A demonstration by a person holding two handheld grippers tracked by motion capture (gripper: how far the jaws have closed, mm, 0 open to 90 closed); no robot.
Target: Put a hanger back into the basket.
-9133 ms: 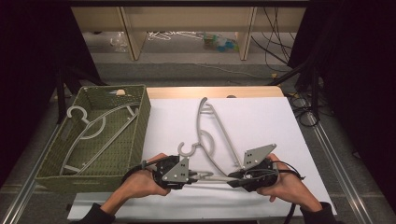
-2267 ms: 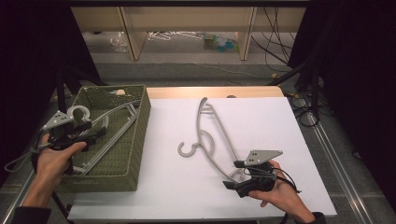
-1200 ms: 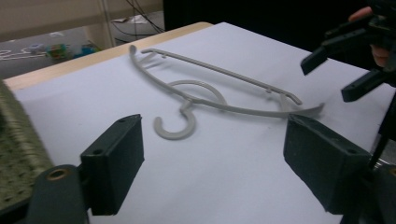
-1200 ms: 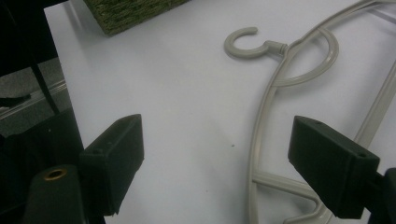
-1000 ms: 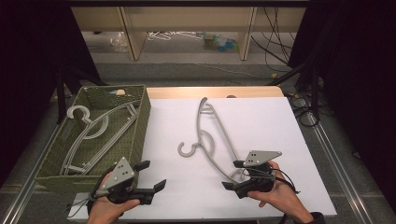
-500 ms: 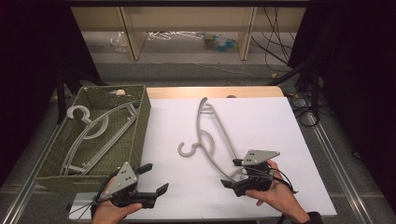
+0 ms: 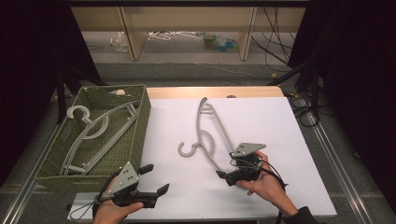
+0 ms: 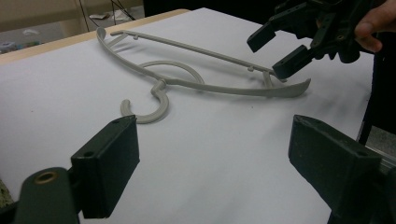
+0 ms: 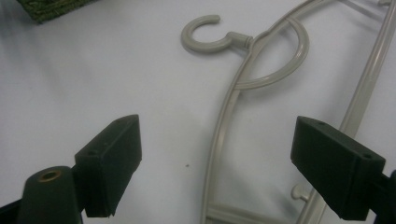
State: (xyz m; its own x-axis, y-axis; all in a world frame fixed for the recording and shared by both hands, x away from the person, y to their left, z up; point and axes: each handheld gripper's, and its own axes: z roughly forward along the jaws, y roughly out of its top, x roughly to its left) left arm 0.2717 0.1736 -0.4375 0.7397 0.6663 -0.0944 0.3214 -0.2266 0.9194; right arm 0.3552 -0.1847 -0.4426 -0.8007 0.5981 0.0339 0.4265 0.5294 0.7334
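grey plastic, the hanger (image 7: 208, 133) lies flat on the white surface (image 7: 280, 140), running from twelve o'clock toward five o'clock of its middle, with its hook pointing at about eight o'clock. the right tool (image 7: 227, 172) has its jaws spread over the near end of the hanger, while the left tool (image 7: 156, 179), also spread, hovers well apart at seven o'clock. the thin arm may slide or pivot flat if pinched at one end, and the hook could snag the green basket (image 7: 140, 126) at ten o'clock, where another hanger (image 7: 88, 135) lies.

High view overhead facing forward, claw views close, low (sharing hanger (image 7: 209, 135))
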